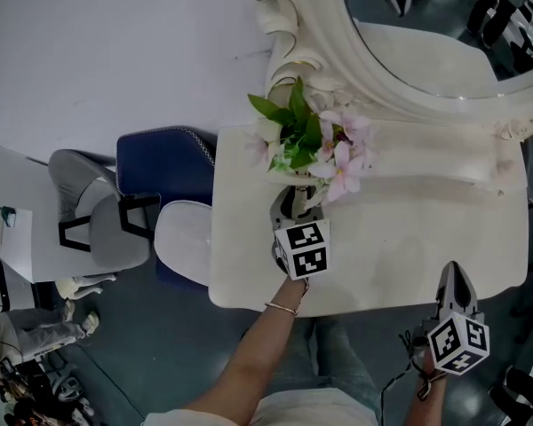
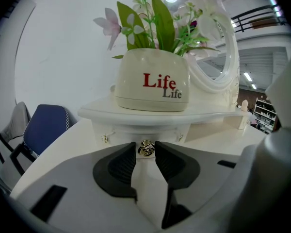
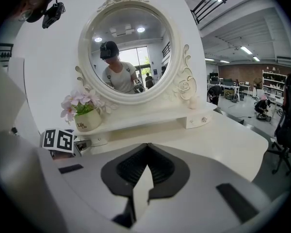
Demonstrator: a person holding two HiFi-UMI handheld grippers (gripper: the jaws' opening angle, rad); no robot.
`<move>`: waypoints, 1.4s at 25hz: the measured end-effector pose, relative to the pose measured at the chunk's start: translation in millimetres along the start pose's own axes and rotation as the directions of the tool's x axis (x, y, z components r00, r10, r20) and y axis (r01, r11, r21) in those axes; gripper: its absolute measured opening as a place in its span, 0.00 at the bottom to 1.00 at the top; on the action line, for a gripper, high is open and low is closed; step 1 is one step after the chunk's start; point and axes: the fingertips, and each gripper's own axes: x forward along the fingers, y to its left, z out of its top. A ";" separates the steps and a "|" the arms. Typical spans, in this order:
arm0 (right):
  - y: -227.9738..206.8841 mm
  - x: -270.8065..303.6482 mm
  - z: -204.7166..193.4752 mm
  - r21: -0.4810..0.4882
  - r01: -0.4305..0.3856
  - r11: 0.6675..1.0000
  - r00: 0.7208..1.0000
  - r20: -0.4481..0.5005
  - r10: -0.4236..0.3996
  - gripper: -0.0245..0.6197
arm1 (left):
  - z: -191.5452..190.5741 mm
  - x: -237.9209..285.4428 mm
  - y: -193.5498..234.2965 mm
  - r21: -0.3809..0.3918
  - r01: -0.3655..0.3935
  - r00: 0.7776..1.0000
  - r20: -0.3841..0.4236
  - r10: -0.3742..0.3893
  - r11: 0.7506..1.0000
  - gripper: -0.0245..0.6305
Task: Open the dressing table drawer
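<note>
My left gripper (image 2: 146,152) is up against the small left drawer (image 2: 136,131) under the dressing table's shelf. The drawer's brass knob (image 2: 146,148) sits between the jaw tips, with a thin gap still showing on one side, so the gripper is open. In the head view the left gripper (image 1: 291,204) reaches in below the flower pot (image 1: 311,140). At the table's front right edge, my right gripper (image 1: 453,278) is shut with nothing in it (image 3: 146,147). The drawer looks closed.
A cream pot marked "Life" (image 2: 153,81) with flowers stands on the shelf above the drawer. An oval mirror (image 3: 128,47) rises behind. A second small drawer (image 3: 200,120) sits at the shelf's right end. A blue chair (image 1: 164,167) and grey chair (image 1: 93,211) stand left of the table (image 1: 409,238).
</note>
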 end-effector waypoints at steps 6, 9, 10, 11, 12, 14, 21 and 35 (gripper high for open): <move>-1.3 1.8 0.8 0.000 -0.004 1.000 1.000 0.003 0.004 0.05 | -1.0 0.4 -1.5 0.013 -0.004 1.000 -0.002 0.004 1.000 0.21; -2.4 1.8 1.0 0.000 -0.003 1.000 1.000 0.002 0.003 0.05 | -1.6 0.6 -1.4 0.013 -0.006 1.000 -0.005 0.006 1.000 0.21; -2.9 1.5 1.1 0.000 -0.003 1.000 1.000 0.002 0.003 0.05 | -0.7 0.4 -1.6 0.015 -0.005 1.000 -0.004 0.005 1.000 0.21; -3.3 1.1 1.2 0.000 -0.002 1.000 1.000 0.002 0.002 0.05 | 0.0 0.1 -1.6 0.018 -0.005 1.000 -0.004 0.005 1.000 0.21; -3.8 0.8 1.3 0.001 -0.001 1.000 1.000 0.003 0.001 0.05 | 0.5 -0.1 -1.7 0.020 -0.004 1.000 -0.003 0.004 1.000 0.21; -4.5 0.7 1.0 0.001 0.000 1.000 1.000 0.003 0.000 0.05 | 0.8 -0.3 -1.6 0.022 -0.002 1.000 -0.004 0.002 1.000 0.21; -4.6 1.9 -1.7 0.005 -0.004 1.000 1.000 -0.003 0.004 0.05 | 0.6 -0.3 -1.9 0.033 0.008 1.000 -0.009 -0.008 0.999 0.21; -6.2 -2.9 -1.7 0.020 -0.001 1.000 1.000 -0.003 0.001 0.05 | -0.7 -1.3 -1.4 0.033 0.018 1.000 -0.015 -0.017 0.999 0.20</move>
